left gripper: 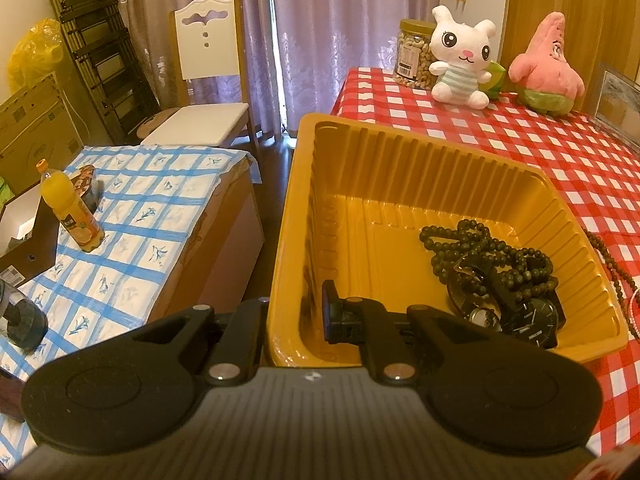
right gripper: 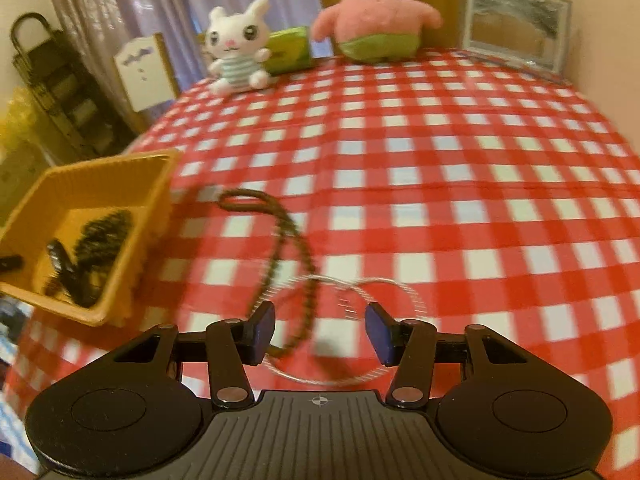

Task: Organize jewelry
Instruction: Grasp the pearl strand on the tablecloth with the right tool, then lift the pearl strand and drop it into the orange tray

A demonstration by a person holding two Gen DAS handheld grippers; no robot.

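Silver chain necklace (right gripper: 344, 332): on table between the right tool (right gripper: 320, 330)'s parted pads, unpicked; left tool (left gripper: 298, 316) clamped on yellow tray (left gripper: 400, 168) wall; next, close, lift, carry left to tray.

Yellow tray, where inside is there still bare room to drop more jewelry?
The yellow tray is bare along its far ribbed wall and left side. Its near right corner is crowded: dark bead necklace tangled over watches.

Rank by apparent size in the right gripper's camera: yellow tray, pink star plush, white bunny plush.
1. yellow tray, though it sits nearest the camera.
2. pink star plush.
3. white bunny plush, clearly smallest.
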